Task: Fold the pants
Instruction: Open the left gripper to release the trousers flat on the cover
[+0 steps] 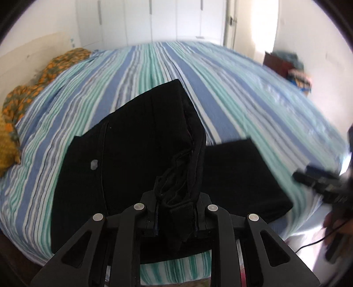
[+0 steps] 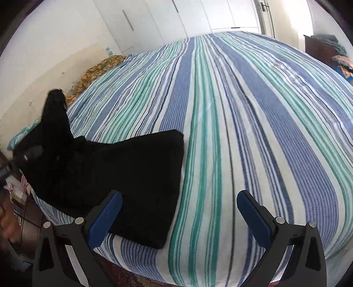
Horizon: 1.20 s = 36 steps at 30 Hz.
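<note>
Black pants [image 1: 136, 141] lie on a striped bed [image 1: 231, 88]. My left gripper [image 1: 176, 212] is shut on the bunched waistband of the pants and lifts that end off the bed. The leg part [image 1: 240, 176] lies flat to the right. In the right wrist view the pants [image 2: 132, 172] spread across the near left of the bed [image 2: 253, 110], with the lifted end [image 2: 55, 114] raised at the far left. My right gripper [image 2: 178, 212] is open and empty, its blue pads [image 2: 106, 218] above the bed's near edge, the left pad over the leg end.
An orange patterned cloth [image 1: 28, 92] lies along the bed's left side by the wall. White wardrobe doors [image 1: 154, 19] stand behind the bed. A dark stand with piled clothes [image 1: 289, 68] is at the right. The right gripper [image 1: 320, 183] shows blurred at the left wrist view's right edge.
</note>
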Each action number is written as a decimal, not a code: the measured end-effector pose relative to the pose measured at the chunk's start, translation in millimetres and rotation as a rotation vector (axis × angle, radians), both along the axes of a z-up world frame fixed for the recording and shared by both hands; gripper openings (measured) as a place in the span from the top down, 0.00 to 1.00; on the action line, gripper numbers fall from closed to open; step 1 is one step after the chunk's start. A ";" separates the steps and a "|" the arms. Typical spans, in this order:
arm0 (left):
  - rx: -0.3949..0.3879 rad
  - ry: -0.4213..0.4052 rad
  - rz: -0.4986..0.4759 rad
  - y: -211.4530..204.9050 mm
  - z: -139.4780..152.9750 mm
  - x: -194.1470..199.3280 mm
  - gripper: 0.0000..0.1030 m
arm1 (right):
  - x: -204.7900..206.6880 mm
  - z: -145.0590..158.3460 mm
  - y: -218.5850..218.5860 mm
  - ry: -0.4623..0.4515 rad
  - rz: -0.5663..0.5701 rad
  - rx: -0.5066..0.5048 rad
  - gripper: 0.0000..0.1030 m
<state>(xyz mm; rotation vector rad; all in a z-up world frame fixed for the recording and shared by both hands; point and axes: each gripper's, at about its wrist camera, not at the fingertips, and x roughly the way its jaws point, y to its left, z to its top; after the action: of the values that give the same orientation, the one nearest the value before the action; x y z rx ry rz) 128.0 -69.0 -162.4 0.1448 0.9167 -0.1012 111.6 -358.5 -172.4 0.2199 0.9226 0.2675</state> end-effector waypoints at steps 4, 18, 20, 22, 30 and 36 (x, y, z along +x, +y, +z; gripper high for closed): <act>0.305 0.010 -0.104 -44.1 -38.5 -6.7 0.59 | 1.9 -1.2 -23.2 0.017 -0.094 0.030 0.00; 0.118 -0.127 0.099 16.6 47.0 -45.4 0.11 | 5.6 -5.8 -33.5 0.032 -0.147 0.036 0.00; 0.069 -0.107 0.152 33.0 46.7 -48.7 0.11 | 5.1 -7.2 -32.9 0.033 -0.148 0.036 0.00; 0.023 -0.091 0.194 46.2 42.3 -50.9 0.11 | 5.9 -9.2 -33.0 0.039 -0.146 0.033 0.00; 0.017 -0.061 0.260 62.8 27.4 -48.6 0.11 | 6.0 -14.1 -31.2 0.055 -0.140 0.022 0.00; 0.015 -0.046 0.269 63.5 27.5 -51.7 0.11 | 7.0 -17.7 -30.4 0.068 -0.142 0.017 0.00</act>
<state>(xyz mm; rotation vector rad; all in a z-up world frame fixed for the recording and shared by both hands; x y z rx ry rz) 76.2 -5.6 -134.9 0.0366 0.8836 0.1581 118.7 -388.9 -190.1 0.3098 0.9673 0.1374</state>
